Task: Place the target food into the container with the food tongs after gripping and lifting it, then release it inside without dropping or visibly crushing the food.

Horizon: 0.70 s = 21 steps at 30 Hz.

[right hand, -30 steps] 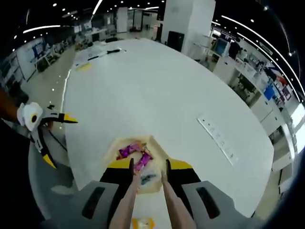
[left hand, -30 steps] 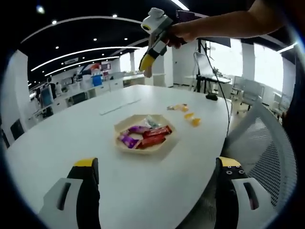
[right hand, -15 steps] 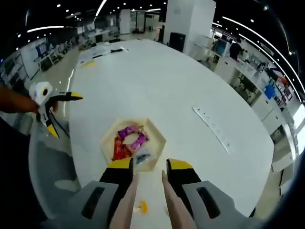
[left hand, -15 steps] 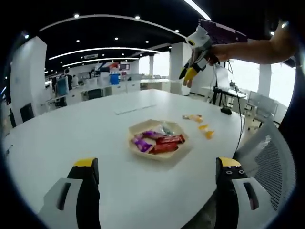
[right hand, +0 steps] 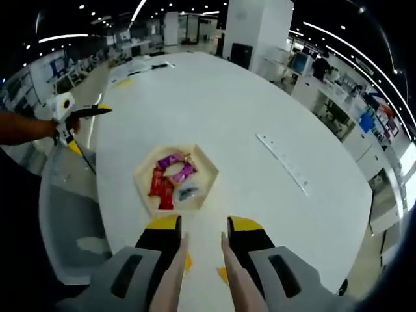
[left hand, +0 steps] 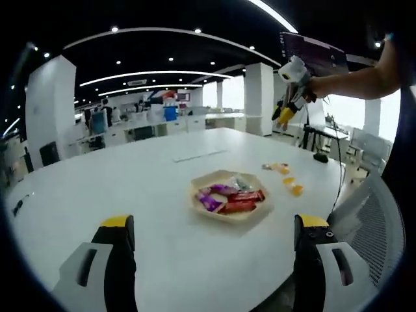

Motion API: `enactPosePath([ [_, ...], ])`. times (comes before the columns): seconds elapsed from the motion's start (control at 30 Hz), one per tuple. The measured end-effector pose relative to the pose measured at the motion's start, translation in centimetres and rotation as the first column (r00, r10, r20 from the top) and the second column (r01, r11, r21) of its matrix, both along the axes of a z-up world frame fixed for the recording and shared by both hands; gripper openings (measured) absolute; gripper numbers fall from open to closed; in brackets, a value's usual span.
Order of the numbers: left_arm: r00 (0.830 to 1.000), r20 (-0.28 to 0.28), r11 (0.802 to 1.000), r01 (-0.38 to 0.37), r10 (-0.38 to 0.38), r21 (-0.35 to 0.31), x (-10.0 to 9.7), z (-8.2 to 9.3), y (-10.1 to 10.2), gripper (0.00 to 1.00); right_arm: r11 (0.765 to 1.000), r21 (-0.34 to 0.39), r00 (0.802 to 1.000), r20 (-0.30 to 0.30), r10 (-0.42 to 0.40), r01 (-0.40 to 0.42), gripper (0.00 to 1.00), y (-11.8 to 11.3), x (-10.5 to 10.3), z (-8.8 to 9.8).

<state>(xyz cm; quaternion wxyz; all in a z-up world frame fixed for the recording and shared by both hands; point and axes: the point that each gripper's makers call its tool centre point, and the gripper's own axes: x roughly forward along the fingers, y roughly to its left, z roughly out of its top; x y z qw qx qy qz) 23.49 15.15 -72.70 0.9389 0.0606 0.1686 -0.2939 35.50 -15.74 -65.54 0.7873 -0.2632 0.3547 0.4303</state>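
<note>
Right gripper (right hand: 202, 239): clenched on beige food tongs (right hand: 227, 279), tips apart, empty.
Left gripper (left hand: 208, 229): jaws spread wide, empty.
Target food: orange pieces (left hand: 290, 181) on white table (left hand: 130, 188), beside hexagonal tray (left hand: 257, 214) of wrapped snacks (right hand: 170, 182).
Handling: probably light, soft; pinch gently across the middle.

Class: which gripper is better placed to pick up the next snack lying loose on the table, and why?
Probably the right gripper: it carries the tongs, and the loose yellow snacks lie just beneath them. The left gripper, open, sits farther back from the tray.
</note>
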Motion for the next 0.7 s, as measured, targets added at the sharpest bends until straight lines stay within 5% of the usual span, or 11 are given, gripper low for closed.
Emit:
enactPosePath([
  [0.23,0.992,-0.106,0.992,0.084,-0.074,0.092,-0.9,-3.3,-0.8,1.00,1.000,-0.001,1.000,-0.011,0.019,-0.019,0.27,-1.0,-0.4,-0.5],
  [0.7,0.992,-0.089,0.991,0.097,-0.089,0.088,-0.8,-3.0,-1.4,1.00,0.998,0.009,0.998,-0.003,0.062,-0.062,0.28,-1.5,-1.7,-0.2],
])
